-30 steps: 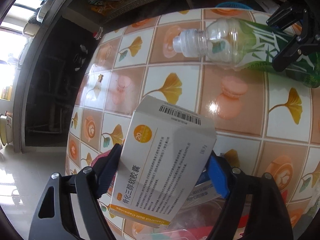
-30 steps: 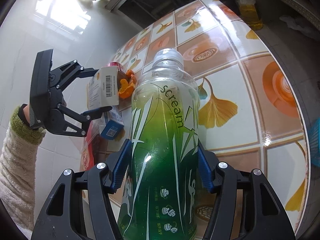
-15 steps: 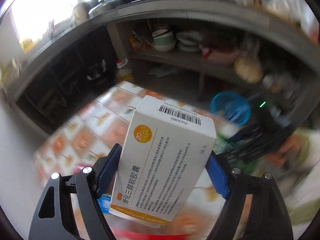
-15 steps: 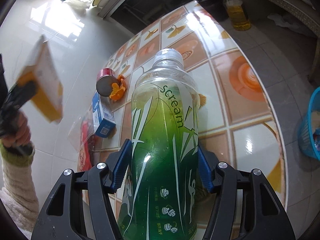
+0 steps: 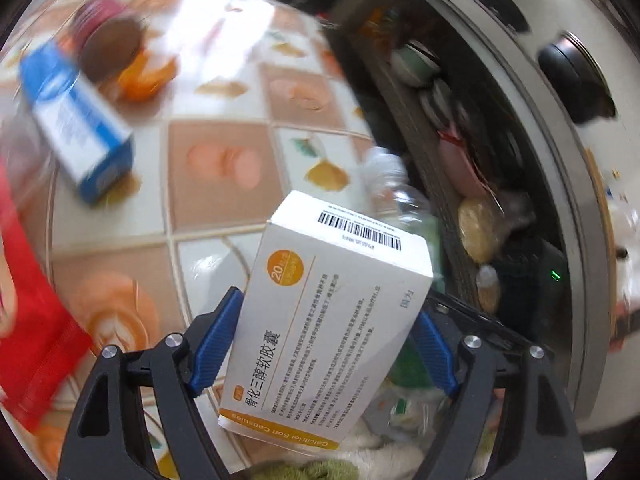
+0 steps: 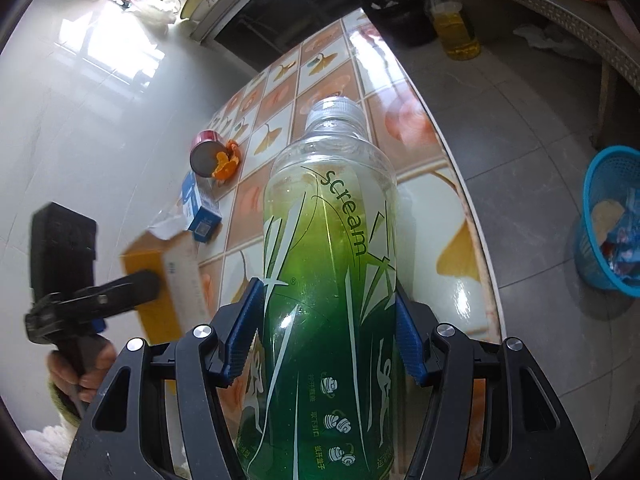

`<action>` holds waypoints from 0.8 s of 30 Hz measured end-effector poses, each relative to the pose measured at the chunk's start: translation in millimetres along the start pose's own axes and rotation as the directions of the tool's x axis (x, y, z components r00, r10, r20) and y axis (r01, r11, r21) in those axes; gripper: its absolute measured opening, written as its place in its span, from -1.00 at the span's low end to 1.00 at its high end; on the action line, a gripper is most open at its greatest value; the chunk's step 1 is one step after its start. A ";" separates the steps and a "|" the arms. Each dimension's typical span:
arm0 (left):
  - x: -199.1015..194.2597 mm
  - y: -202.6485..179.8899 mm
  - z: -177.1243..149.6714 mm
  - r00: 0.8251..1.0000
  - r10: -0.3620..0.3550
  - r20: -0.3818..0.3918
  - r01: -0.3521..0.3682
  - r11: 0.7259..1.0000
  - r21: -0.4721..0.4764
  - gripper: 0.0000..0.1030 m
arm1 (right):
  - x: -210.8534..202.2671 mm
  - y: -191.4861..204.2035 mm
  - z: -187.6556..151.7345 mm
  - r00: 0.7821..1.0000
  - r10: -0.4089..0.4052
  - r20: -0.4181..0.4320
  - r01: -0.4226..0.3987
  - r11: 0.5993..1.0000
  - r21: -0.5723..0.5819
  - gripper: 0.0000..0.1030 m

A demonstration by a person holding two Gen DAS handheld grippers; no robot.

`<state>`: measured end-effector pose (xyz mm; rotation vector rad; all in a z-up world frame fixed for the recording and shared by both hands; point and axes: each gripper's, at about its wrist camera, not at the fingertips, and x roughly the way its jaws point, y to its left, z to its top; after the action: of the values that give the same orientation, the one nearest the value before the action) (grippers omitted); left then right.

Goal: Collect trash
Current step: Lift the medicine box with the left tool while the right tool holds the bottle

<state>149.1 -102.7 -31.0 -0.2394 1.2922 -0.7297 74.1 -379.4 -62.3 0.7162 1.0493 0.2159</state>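
Left wrist view: the left hand-held gripper [image 5: 326, 350] is clamped on a white medicine box [image 5: 336, 312] w/ orange trim and a barcode on its top end; both blue pads [image 5: 214, 344] press the box's sides, and the box stands tilted between them above the table [image 5: 218, 184]. The table has a glossy cover patterned w/ ginkgo leaves and macarons. On it, upper left, a blue-and-white carton [image 5: 78, 136] lies on its side, and beyond it a red-rimmed can [image 5: 108, 44] lies next to orange peel [image 5: 146, 76]. A red wrapper [image 5: 28, 320] fills the left edge (blurred, can't tell more). To the right of the table edge, shelves w/ bowls and bags, all smeared by motion.

Right wrist view: the right hand-held gripper [image 6: 324, 344] grips a green-labelled plastic bottle [image 6: 330, 280], cap pointing away, pads tight on both sides of the bottle's body; the bottle is held over the table [image 6: 440, 208]. At left, the other gripper shows w/ the box in it, blurred, a hand [image 6: 86, 368] on its handle. On the table beyond: the carton, the can and the peel, close together. On the floor at right, clear of the table, a blue basket [image 6: 596, 216] w/ wrappers inside. A bottle of yellow oil [image 6: 456, 28] stands on the floor at top.
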 end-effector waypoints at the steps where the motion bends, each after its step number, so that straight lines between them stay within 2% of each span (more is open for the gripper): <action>1: 2.1 -0.2 -3.8 1.000 0.020 0.019 -0.019 1.000 -0.006 0.53 | -0.5 0.1 -0.5 1.000 -0.002 -0.003 0.002 1.000 -0.002 0.12; 5: 8.7 -6.8 -12.4 0.992 0.118 0.053 -0.118 0.993 0.001 0.56 | -0.9 1.6 -0.3 1.000 -0.009 -0.009 0.009 1.000 -0.007 0.15; 8: 13.9 -13.1 -17.1 0.976 0.206 0.069 -0.210 0.977 0.048 0.64 | -2.1 0.6 -1.5 1.000 -0.004 -0.009 0.004 1.000 -0.006 0.15; 10: 11.6 -6.9 -17.6 0.971 0.230 0.067 -0.235 0.969 0.072 0.66 | -1.3 1.1 -1.6 1.000 -0.005 -0.012 0.005 1.000 -0.010 0.16; 15: 11.0 -18.7 -35.9 0.953 0.293 0.083 -0.303 0.939 0.161 0.73 | -5.3 0.6 -3.7 1.000 -0.014 -0.016 0.014 1.000 -0.026 0.19; 19: 23.3 -31.6 -48.0 0.929 0.355 0.108 -0.371 0.892 0.258 0.75 | -5.5 4.0 -2.5 0.999 -0.034 -0.022 0.033 0.998 -0.054 0.24; 23: 35.2 -39.4 -60.0 0.883 0.442 0.155 -0.468 0.813 0.346 0.75 | -2.3 11.1 -1.3 0.997 -0.068 -0.036 0.064 0.993 -0.098 0.25; 24: 37.1 -39.7 -61.1 0.877 0.453 0.163 -0.480 0.803 0.353 0.75 | -1.5 12.6 -1.4 0.996 -0.075 -0.039 0.070 0.992 -0.107 0.25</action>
<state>81.5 -141.5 -55.9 0.3668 1.0517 -0.5235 74.2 -370.0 -53.7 0.5797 1.0948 0.2233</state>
